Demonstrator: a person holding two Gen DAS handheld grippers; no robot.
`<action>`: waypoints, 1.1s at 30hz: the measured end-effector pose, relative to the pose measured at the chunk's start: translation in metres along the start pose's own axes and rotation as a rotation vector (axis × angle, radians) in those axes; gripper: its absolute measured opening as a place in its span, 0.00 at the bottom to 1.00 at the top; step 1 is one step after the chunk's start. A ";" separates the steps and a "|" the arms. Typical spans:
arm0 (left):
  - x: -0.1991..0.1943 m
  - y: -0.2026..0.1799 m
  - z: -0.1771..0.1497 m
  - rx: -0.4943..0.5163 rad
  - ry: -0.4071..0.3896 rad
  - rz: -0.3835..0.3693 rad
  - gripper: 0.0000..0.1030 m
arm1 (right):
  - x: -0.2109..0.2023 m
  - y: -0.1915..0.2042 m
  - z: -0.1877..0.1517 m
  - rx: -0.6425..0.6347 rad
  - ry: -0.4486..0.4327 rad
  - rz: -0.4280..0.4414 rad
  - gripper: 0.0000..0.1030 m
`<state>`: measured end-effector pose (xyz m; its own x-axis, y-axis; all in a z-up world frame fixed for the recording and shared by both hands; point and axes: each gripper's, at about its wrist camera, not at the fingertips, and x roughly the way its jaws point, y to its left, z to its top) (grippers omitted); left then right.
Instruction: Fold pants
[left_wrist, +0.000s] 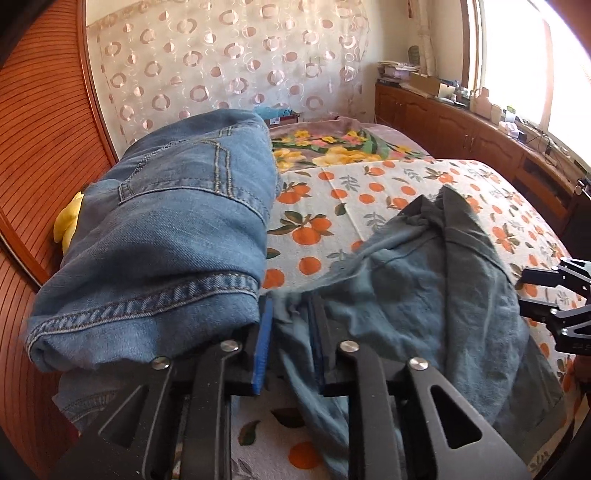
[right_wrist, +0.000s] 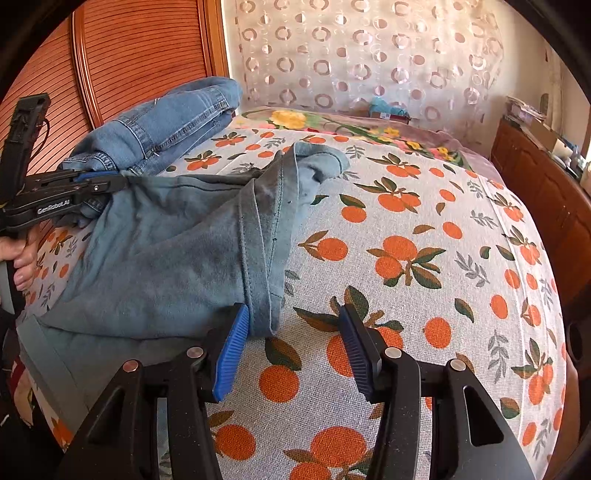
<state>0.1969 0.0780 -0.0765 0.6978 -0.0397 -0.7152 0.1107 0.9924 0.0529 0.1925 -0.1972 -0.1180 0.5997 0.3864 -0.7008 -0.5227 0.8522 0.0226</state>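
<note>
Bed (right_wrist: 424, 229) carries the teal pants (right_wrist: 155, 258) near its left edge, folded jeans (left_wrist: 166, 229) behind. Left gripper (left_wrist: 290, 332) – fingers pinched on the pants' edge. Right gripper (right_wrist: 291, 350) gapes wide, holding nothing – should pinch the hem, then pull taut before folding.

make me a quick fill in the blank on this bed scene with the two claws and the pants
1. The left claw is shut on the ____ pants.
2. The right claw is ____, holding nothing.
3. The folded jeans lie beside the teal pants on a bedspread printed with ____.

Missing words: teal; open; oranges
</note>
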 end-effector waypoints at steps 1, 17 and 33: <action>-0.002 -0.003 -0.001 0.004 -0.002 -0.010 0.24 | 0.000 0.000 0.000 0.000 0.000 0.000 0.51; -0.031 -0.011 -0.033 -0.030 -0.042 -0.083 0.73 | -0.002 -0.001 0.002 0.046 0.019 0.095 0.51; -0.058 0.053 -0.062 -0.147 -0.092 -0.001 0.73 | -0.002 0.041 0.060 -0.070 -0.013 0.203 0.03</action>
<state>0.1181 0.1399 -0.0752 0.7604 -0.0448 -0.6479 0.0119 0.9984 -0.0550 0.2064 -0.1423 -0.0725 0.4856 0.5525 -0.6774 -0.6739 0.7302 0.1125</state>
